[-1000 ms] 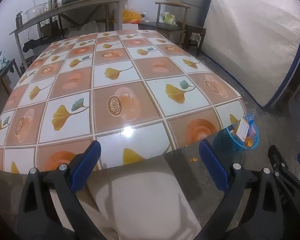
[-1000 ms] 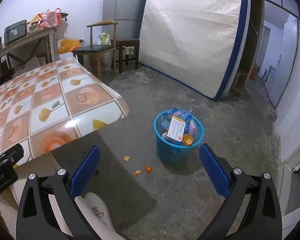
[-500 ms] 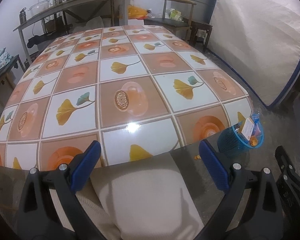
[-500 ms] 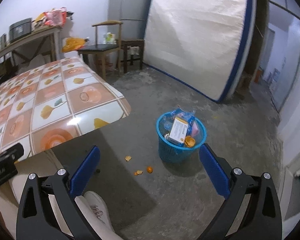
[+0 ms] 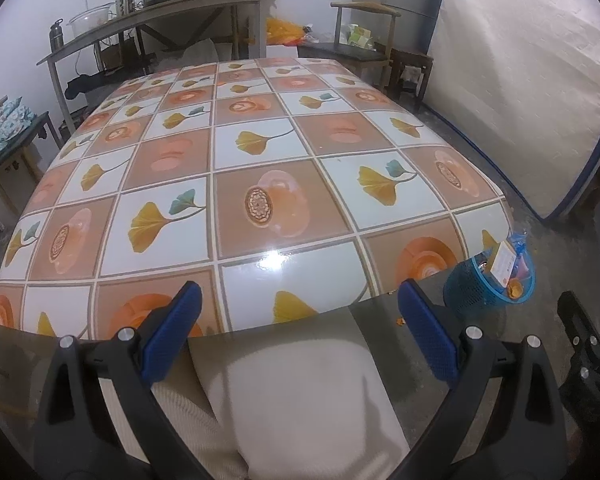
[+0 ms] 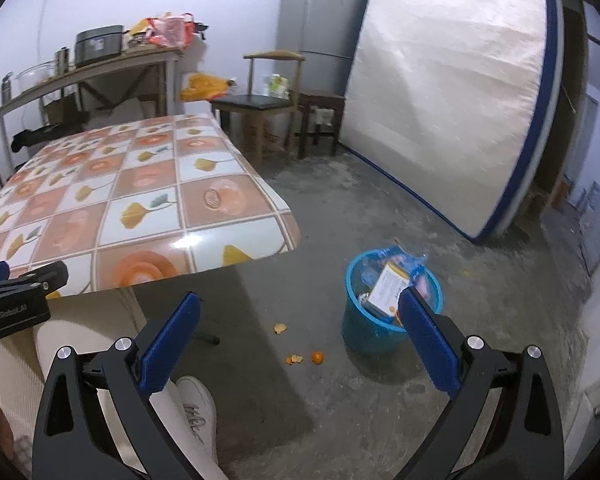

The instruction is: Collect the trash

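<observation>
Blue bin [image 6: 380, 326] (full) on floor, both grippers [image 5: 298, 316] [image 6: 298, 320] agape

The tablecloth [image 5: 260, 184] is a check of terracotta-orange and white squares, printed with yellow ginkgo leaves and pale orange round blooms. The waste basket [image 6: 364, 328] is bright blue mesh, holding a white-and-orange box [image 6: 386, 290]. Orange peel scraps [image 6: 296, 354] dot the grey concrete floor [image 6: 380, 208]. The gripper fingers [image 6: 172, 340] have blue pads on black frames.
</observation>
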Demonstrator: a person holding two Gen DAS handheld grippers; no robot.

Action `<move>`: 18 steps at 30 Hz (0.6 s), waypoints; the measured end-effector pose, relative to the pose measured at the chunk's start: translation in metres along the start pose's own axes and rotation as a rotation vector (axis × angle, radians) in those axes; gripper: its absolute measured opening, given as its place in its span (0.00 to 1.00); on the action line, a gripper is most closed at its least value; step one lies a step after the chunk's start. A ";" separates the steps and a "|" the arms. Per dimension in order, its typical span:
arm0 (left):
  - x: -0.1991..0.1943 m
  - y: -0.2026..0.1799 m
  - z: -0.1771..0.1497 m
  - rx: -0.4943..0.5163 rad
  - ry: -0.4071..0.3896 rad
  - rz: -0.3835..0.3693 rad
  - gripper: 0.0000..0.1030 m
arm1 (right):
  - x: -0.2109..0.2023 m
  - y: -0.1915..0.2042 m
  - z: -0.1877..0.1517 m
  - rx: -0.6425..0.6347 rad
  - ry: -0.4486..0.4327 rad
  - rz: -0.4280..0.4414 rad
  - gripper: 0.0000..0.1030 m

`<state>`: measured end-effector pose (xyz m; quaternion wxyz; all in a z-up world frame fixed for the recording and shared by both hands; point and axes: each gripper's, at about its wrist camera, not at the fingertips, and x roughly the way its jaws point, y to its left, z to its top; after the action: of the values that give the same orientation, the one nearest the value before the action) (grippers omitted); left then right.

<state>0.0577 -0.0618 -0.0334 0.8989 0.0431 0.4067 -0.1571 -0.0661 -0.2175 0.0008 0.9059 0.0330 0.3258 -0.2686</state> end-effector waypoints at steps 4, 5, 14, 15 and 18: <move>0.001 0.000 0.000 0.000 0.004 0.014 0.92 | -0.001 -0.001 0.002 -0.017 -0.012 0.009 0.94; 0.000 0.000 0.000 0.000 0.004 0.016 0.92 | -0.001 -0.001 0.002 -0.018 -0.013 0.011 0.94; 0.001 0.000 0.000 -0.003 0.007 0.031 0.92 | 0.000 -0.001 0.001 -0.032 -0.006 0.052 0.94; 0.001 0.000 0.000 -0.003 0.007 0.030 0.92 | 0.000 -0.002 0.001 -0.035 -0.008 0.054 0.94; 0.001 0.000 0.000 -0.003 0.007 0.029 0.92 | -0.001 -0.001 0.002 -0.043 -0.010 0.055 0.94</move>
<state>0.0588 -0.0619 -0.0342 0.8997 0.0484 0.4096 -0.1431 -0.0662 -0.2183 0.0028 0.9151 0.0213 0.3258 -0.2365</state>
